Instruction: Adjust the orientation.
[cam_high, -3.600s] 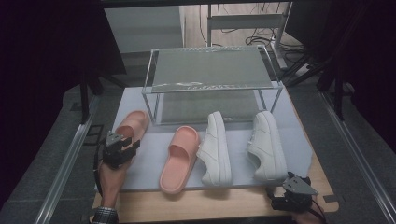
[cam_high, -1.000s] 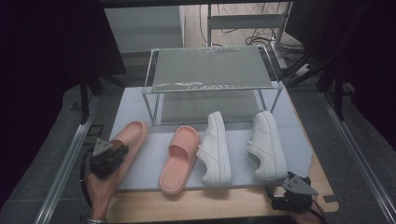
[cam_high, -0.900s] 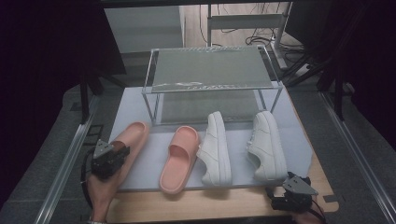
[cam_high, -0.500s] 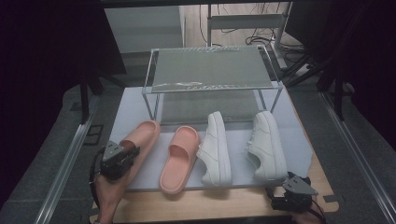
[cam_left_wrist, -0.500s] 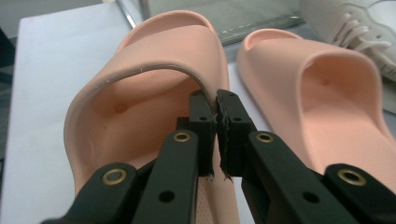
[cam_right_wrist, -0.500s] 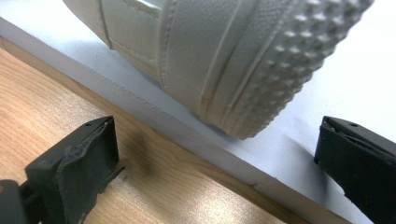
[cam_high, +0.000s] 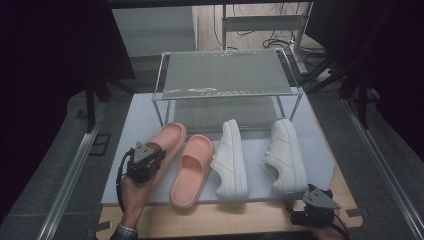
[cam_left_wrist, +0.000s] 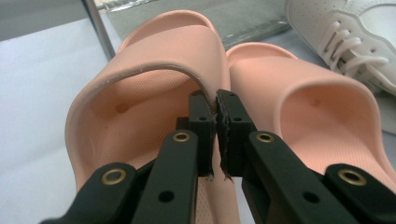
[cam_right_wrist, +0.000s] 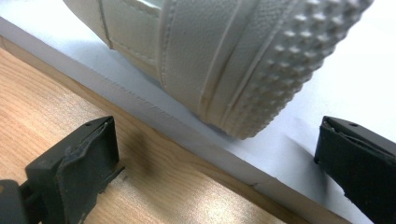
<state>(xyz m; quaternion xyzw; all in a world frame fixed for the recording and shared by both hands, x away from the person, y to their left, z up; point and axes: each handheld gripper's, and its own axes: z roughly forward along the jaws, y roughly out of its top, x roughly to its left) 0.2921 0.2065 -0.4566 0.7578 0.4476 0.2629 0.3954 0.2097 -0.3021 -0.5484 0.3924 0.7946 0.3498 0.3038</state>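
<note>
Pink slide sandal (cam_high: 161, 145), the left one of a pair, is pinched by the left gripper (cam_high: 143, 161) near the left front of a pale mat (cam_high: 135, 125) on a wooden table (cam_high: 250, 220). In the left gripper view the two black jaws are closed tight on the inner edge of the sandal's strap (cam_left_wrist: 159, 56), with only the thin rubber wall between them. Its partner, the second pink sandal (cam_high: 189, 170), lies just beside it on the right, the two nearly touching. Right of these sit two white sneakers (cam_high: 232, 157), side by side, and behind all four shoes stands a two-tier mesh shoe rack (cam_high: 225, 75).

Judged from this, the step is carrying the gripped sandal toward the rack. To do it well, the pinch needs to stay firm, since the strap is soft and could bend or slip out; lifting straight up first should keep it from dragging the neighbouring sandal, and keeping the sole level should help it slide under or onto a shelf without catching the rack's leg (cam_left_wrist: 98, 28).

The person's left forearm comes in from the bottom edge, hand wrapped around the gripper body, pointing forward and slightly right. The right gripper (cam_high: 315, 205) rests low at the table's front right, jaws wide apart and holding nothing, with a sneaker's heel (cam_right_wrist: 224, 60) close ahead of it.
</note>
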